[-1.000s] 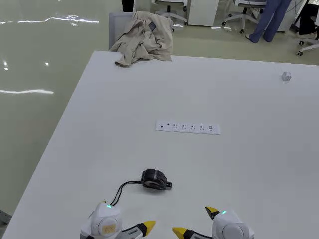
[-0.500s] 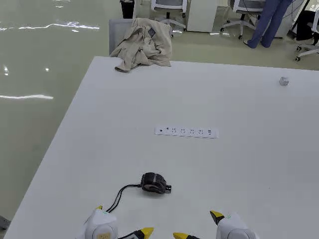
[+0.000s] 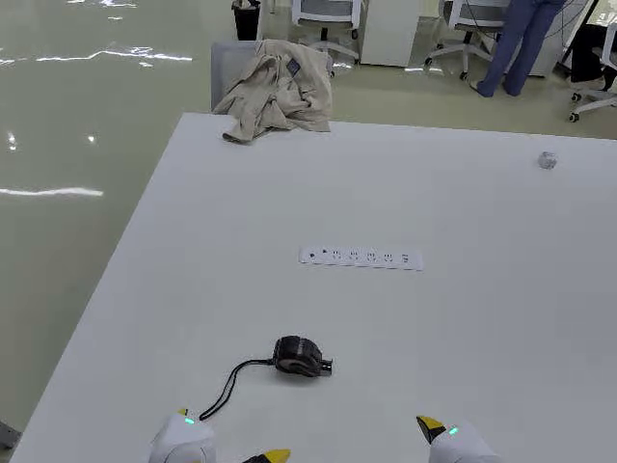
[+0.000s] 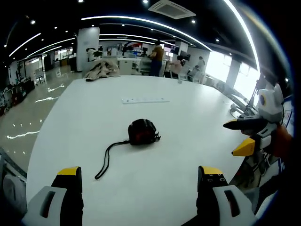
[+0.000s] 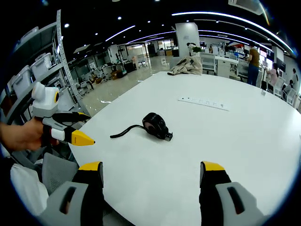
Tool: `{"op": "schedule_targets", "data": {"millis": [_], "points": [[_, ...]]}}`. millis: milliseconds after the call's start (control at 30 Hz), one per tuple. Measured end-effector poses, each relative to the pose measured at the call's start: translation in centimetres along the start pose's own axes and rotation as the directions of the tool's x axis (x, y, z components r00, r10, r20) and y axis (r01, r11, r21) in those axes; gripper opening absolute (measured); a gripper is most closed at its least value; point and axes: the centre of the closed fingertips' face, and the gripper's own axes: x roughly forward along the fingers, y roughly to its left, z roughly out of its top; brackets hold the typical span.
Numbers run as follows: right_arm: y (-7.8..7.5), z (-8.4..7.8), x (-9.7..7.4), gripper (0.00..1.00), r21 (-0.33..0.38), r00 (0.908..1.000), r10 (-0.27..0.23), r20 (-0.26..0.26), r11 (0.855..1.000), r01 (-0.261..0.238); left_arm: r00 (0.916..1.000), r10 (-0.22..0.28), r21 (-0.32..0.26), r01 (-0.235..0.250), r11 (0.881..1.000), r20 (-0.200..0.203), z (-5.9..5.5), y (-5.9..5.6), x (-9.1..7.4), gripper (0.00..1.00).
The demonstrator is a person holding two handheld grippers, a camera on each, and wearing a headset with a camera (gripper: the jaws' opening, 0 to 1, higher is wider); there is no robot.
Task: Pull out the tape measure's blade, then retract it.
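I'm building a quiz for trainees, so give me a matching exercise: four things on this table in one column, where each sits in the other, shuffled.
Things:
1. tape measure
2. power strip
3. jacket
4. grey object

Places:
A. far left corner
B. far right side
C. centre
D. near side, closest to the person

Pairs: 1-D, 2-C, 3-A, 4-B

Left gripper (image 4: 140, 172): rounded white plastic housing, green indicator light, grey jaws capped in yellow. Right gripper (image 5: 146, 165): identical build and colours.
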Motion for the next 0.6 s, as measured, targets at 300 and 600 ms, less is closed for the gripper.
{"op": "schedule_targets", "data": {"millis": [300, 600], "points": [[0.1, -1.1, -1.8, 0.89, 0.009, 0.9995, -0.016, -0.029, 1.000, 0.016, 1.0000, -0.007, -0.016, 0.007, 1.000, -0.002, 0.0, -0.2, -1.2, 1.00], [0.1, -1.3, -4.2, 0.91, 0.025, 0.9988, -0.040, -0.029, 0.999, 0.041, 1.0000, -0.009, -0.013, 0.009, 1.000, 0.000, 0.0, -0.4, -2.3, 1.00]]}}
